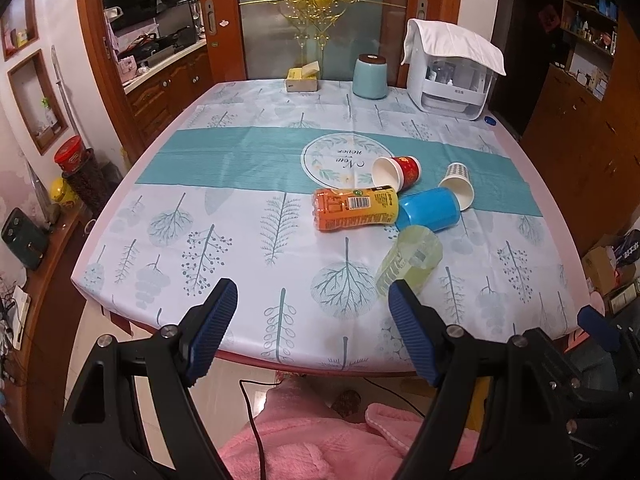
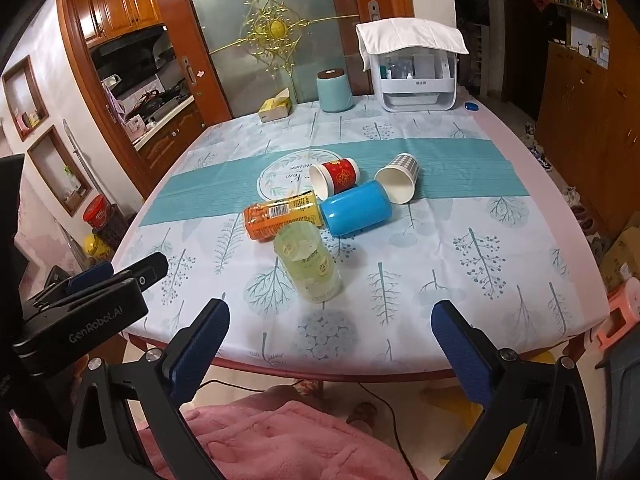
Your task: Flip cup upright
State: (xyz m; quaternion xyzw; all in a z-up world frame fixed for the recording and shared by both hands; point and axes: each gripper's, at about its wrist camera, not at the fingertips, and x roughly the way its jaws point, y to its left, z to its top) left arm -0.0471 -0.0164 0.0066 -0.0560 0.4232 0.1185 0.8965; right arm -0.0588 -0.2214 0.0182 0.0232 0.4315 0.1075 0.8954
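Beyond both gaping claws, the blue cup (image 2: pixel 356 208) lies toppled mid-table

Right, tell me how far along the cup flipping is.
Done: nothing. The red cup, checked cup, blue cup, orange cup and clear yellow cup all lie on their sides. In hand: nothing; the left gripper and right gripper are open and empty, short of the table. Left: every flip.

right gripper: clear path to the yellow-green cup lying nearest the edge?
Probably yes. The right gripper is open, and the yellow-green cup lies nearest it with bare tablecloth between; the other cups sit behind.
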